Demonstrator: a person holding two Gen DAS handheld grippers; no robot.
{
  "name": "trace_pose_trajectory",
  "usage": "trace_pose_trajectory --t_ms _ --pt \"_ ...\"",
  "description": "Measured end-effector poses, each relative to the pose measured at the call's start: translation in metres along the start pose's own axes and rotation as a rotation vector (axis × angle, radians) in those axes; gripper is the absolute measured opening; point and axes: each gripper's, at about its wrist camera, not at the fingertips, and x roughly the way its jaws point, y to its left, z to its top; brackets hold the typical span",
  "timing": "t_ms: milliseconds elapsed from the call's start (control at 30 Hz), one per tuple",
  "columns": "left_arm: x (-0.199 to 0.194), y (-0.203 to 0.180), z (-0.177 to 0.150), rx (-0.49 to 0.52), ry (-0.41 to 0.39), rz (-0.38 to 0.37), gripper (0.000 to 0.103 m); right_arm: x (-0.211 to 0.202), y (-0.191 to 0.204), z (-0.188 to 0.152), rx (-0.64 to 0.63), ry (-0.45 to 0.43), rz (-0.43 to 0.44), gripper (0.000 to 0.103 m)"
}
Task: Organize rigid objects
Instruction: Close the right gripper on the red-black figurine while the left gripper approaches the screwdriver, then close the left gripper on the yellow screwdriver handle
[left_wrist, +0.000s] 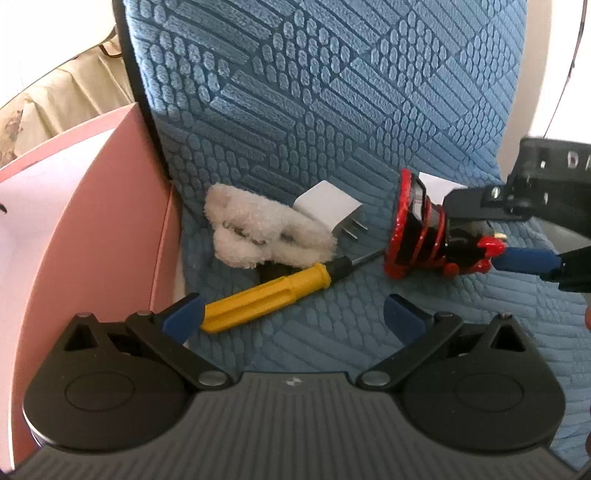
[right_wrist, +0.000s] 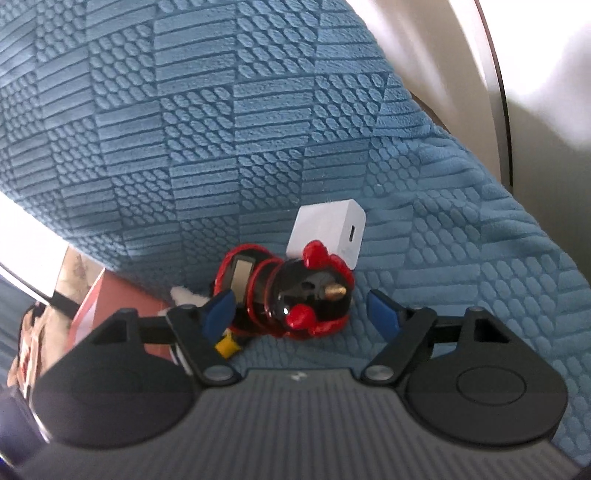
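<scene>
- My right gripper (right_wrist: 299, 314) is wide open around the red-and-black figurine (right_wrist: 288, 295), lying on the blue cover (right_wrist: 258, 129).
- Left gripper (left_wrist: 293, 314) is open too, holding nothing.
- Only the left cam shows the screwdriver (left_wrist: 266, 295), fluffy white thing (left_wrist: 258, 232), and charger (left_wrist: 328, 210) prongs.
- Right cam shows the charger's port.

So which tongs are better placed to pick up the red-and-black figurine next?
Right. The right tongs stand open around the red-and-black figurine, a finger on each side. The left tongs are open further back, nearer the yellow screwdriver.
</scene>
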Motion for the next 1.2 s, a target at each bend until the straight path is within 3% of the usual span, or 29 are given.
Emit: trace_pose_trajectory --t_ms 400,433,600,700,800,867,1067,1200 --pt "0.025 -0.003 0.007 0.035 0.018 0.004 0.103 0.021 -0.014 -0.002 0.107 0.026 0.071 0.07" --pt "0.027 -0.003 0.008 0.033 0.026 -0.002 0.103 0.019 -0.014 -0.002 0.108 0.02 0.067 0.06" --pt "0.03 0.005 0.007 -0.019 0.047 -0.051 0.103 0.012 -0.012 0.0 0.086 0.005 0.069 0.057" --pt "0.028 0.008 0.003 -0.045 0.047 -0.071 0.096 0.006 -0.009 0.002 0.059 -0.007 0.066 0.055" --pt "0.02 0.007 0.002 -0.028 0.025 -0.081 0.083 0.003 -0.004 0.002 0.01 -0.014 0.047 0.055" --pt "0.014 0.005 0.0 -0.016 0.017 -0.092 0.066 -0.001 -0.003 0.001 -0.001 -0.018 0.061 0.055" --pt "-0.006 -0.005 -0.014 0.062 0.006 -0.092 0.032 -0.013 0.008 -0.003 -0.088 -0.032 0.011 0.054" --pt "-0.019 -0.005 -0.029 0.066 0.006 -0.106 0.024 -0.024 0.014 -0.006 -0.131 -0.037 -0.012 0.054"
